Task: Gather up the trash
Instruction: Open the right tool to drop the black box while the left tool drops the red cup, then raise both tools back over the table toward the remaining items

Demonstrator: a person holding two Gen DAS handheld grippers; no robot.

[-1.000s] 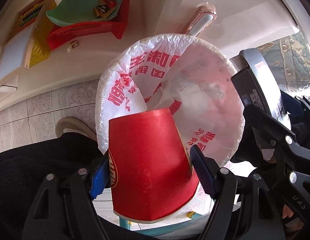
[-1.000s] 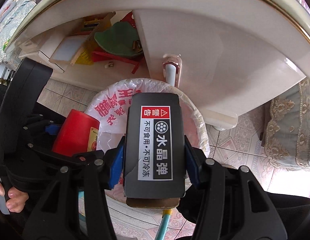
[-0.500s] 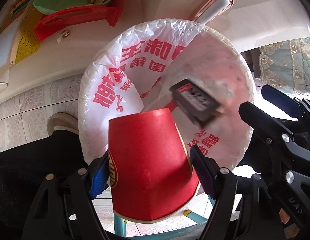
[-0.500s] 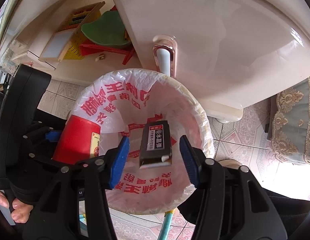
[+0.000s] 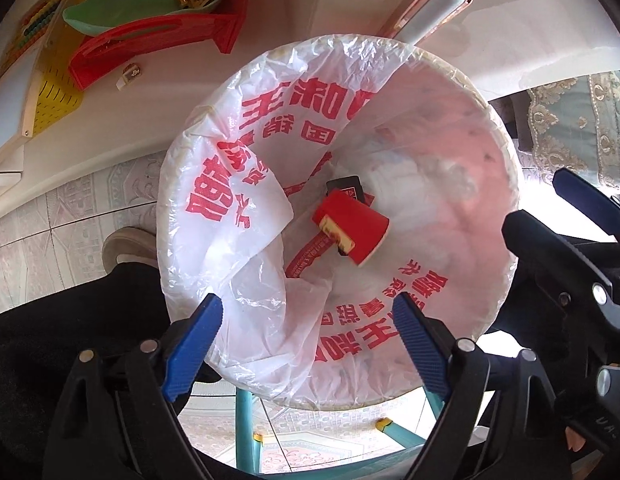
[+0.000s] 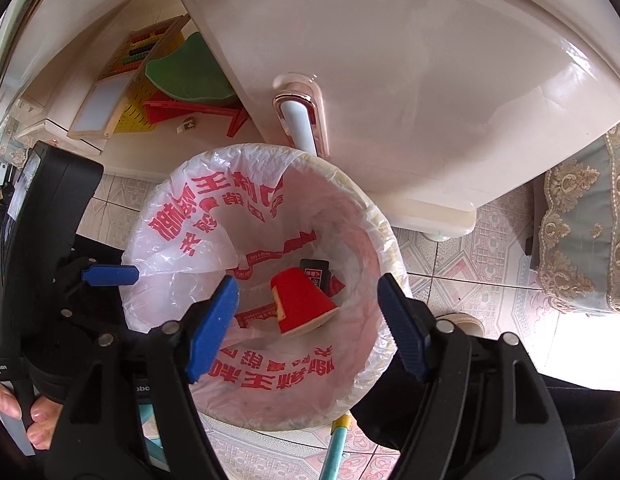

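Note:
A round bin lined with a white bag printed in red fills both wrist views. At its bottom a red paper cup lies on its side, partly over a black box. My left gripper hangs over the bin's near rim, its jaws opening with nothing between them. My right gripper also points down into the bin, jaws opening and empty. The left gripper's blue fingertip shows at the left of the right wrist view.
A white cabinet with a pink-trimmed handle stands just behind the bin. A red basket holding a green plate, a yellow pegboard and an abacus lie beyond. The floor is patterned tile. A shoe and dark trouser legs sit beside the bin.
The black box left the right gripper first and fell into the bin. The red cup then dropped from the left gripper onto it. Both grippers now stand wider and empty.

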